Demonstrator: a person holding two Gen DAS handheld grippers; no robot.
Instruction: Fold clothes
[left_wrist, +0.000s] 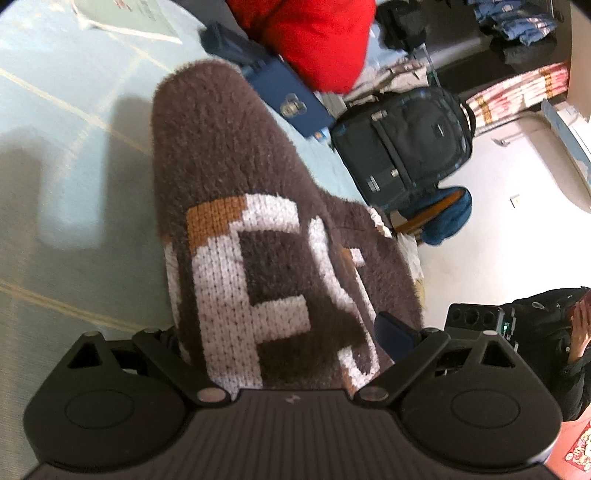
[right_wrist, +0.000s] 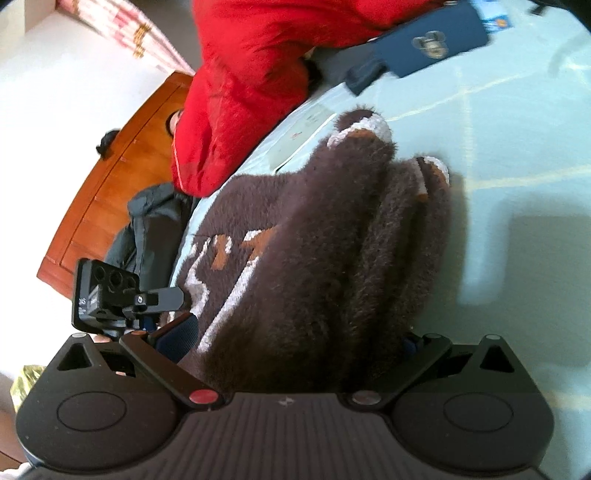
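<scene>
A fuzzy brown sweater with white knitted letters and an orange patch stretches away from my left gripper over the pale blue bed. The thick folded bundle fills the wide gap between the jaws; only the right blue pad shows. In the right wrist view the same sweater lies in stacked layers, its white and orange cuffs at the far end. My right gripper clamps that stack, with its left pad showing. The two grippers sit side by side on the same edge.
A red jacket and a navy garment with an emblem lie at the far end of the bed. A black backpack stands on the white floor. A wooden board stands beside the bed. A person's hand shows at the right.
</scene>
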